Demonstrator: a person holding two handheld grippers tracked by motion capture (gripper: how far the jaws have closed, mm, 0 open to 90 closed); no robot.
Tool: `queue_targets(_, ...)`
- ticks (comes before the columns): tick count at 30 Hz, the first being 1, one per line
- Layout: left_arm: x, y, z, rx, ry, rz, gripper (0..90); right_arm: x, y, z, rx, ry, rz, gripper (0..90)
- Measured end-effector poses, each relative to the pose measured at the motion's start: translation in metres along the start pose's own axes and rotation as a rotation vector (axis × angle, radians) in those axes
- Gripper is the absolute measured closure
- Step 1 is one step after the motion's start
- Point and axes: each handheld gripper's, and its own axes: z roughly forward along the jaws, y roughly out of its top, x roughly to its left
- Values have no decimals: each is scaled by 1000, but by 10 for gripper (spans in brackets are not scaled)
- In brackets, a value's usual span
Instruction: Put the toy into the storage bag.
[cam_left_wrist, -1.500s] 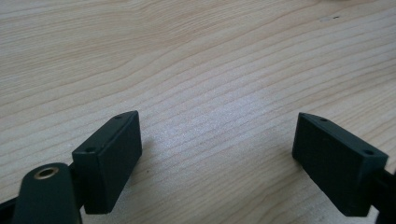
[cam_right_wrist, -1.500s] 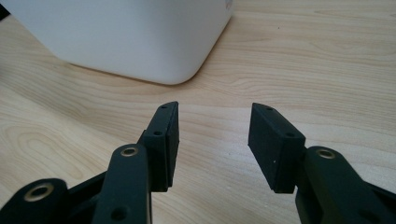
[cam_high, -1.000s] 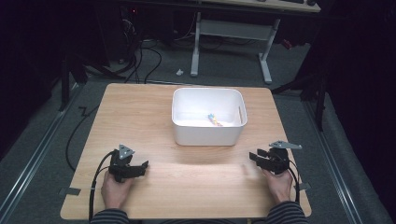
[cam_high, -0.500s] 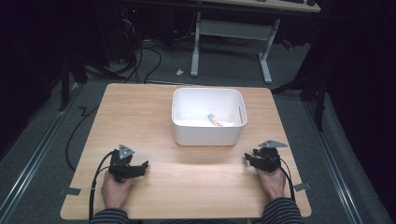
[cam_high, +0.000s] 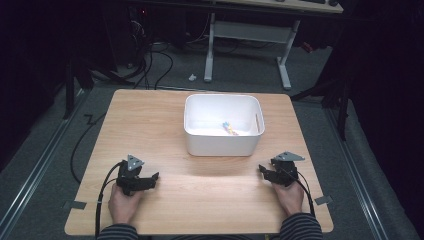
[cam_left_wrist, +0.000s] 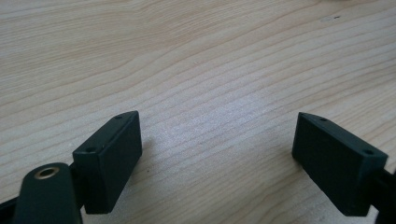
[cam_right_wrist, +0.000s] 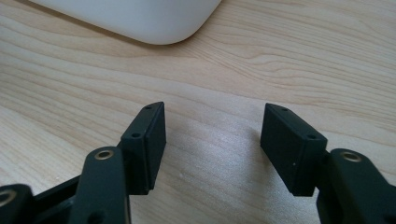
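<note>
**Wood table, both grippers idle**

Wooden table (cam_high: 165, 125) under me. My left gripper (cam_left_wrist: 217, 154) and right gripper (cam_right_wrist: 212, 140) rest near front edge w/ jaws spread, nothing between. White tub (cam_high: 223, 125) sits mid-table, small colourful item (cam_high: 229, 128) inside.

Matt pale wood-grain table (cam_high: 150, 120); smooth white plastic tub (cam_high: 222, 142)

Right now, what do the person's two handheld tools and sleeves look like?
Both are black. The left tool and right tool each carry a grey three-cornered plate on top and trail a black cable back along the hand. In the gripper views the jaws are flat, matte black blocks with small screw holes, mounted on arms with brass-coloured eyelets. The sleeves are dark with thin light stripes.
</note>
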Motion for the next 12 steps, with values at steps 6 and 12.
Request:
queue_targets(6, 0, 0, 0, 0, 1, -1, 163, 0, 0, 0, 3, 0, 3, 376)
queue_targets(12, -1, 0, 0, -1, 8, -3, 160, 2, -1, -1, 4, -3, 9, 369)
